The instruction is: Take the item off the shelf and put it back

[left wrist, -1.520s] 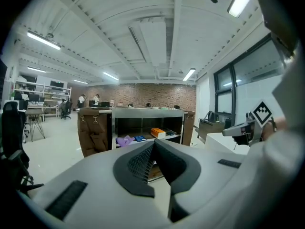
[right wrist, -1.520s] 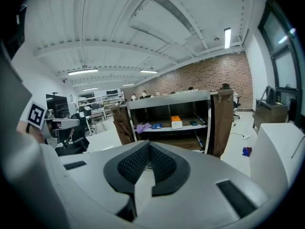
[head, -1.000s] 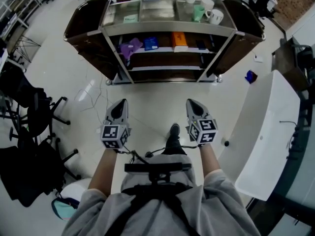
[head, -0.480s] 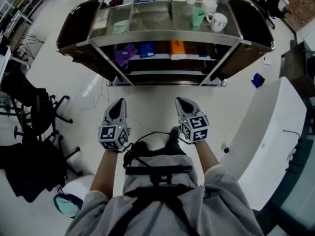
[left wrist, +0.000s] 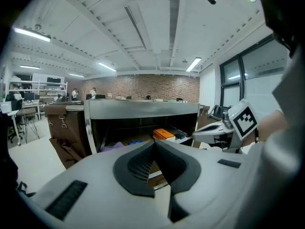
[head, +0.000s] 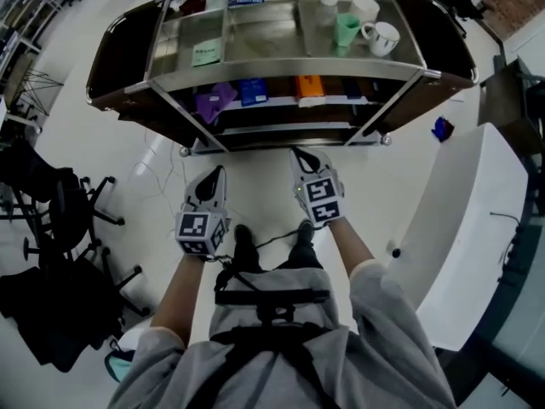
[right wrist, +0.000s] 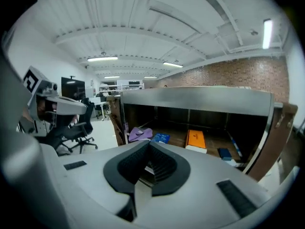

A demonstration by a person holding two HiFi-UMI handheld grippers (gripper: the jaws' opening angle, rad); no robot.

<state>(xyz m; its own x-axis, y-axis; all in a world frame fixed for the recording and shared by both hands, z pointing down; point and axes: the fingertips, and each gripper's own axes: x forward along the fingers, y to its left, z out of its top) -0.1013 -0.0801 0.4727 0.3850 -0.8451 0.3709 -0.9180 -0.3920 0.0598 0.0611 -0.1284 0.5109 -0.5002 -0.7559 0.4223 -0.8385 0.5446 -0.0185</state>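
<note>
No text here is clear enough to read.

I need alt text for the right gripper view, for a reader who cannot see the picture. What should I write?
The right gripper, its grey jaws shut and empty, points at a steel shelf unit. On an inner shelf lie a purple soft item, a blue flat packet and an orange flat box, side by side.

- Glossy white floor (head: pixel 255 169), lamp glare on it.
- Steel-framed shelf unit with dark brown side panels (head: pixel 281 68) in the middle.
- Black office chairs (head: pixel 64 207) left, curved white counter (head: pixel 468 220) right.
- Red brick back wall (left wrist: pixel 162 87), white ribbed ceiling with fluorescent strip lights (left wrist: pixel 193 64), tall dark-framed windows (left wrist: pixel 250 75).
</note>
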